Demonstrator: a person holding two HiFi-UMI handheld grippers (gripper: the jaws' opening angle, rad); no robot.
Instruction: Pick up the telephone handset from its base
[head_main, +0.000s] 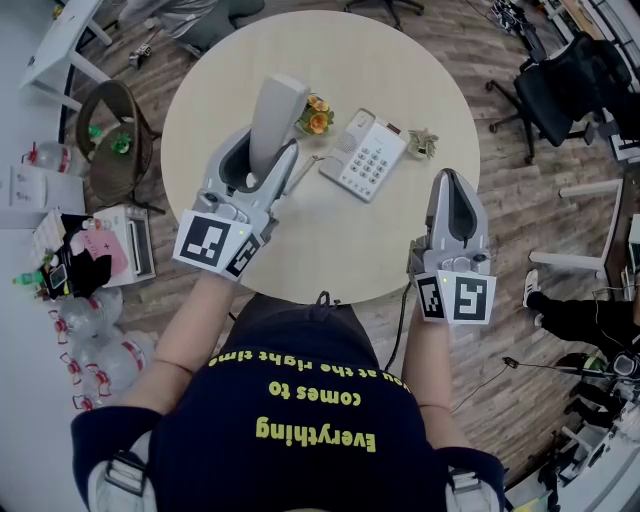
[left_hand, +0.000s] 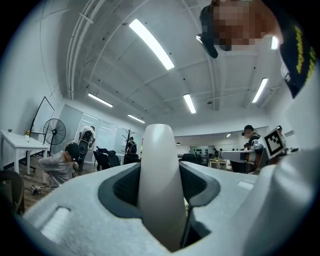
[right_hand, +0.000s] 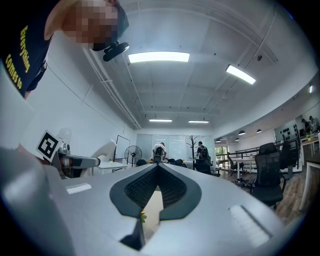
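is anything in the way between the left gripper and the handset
Nothing visible does. The left gripper has its jaws closed on the handset, which is held upright, off the base. The orange flowers sit beside the handset on the table, not between it and the gripper.

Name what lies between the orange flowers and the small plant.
The telephone base lies between the orange flowers and the small plant, as the head view shows.
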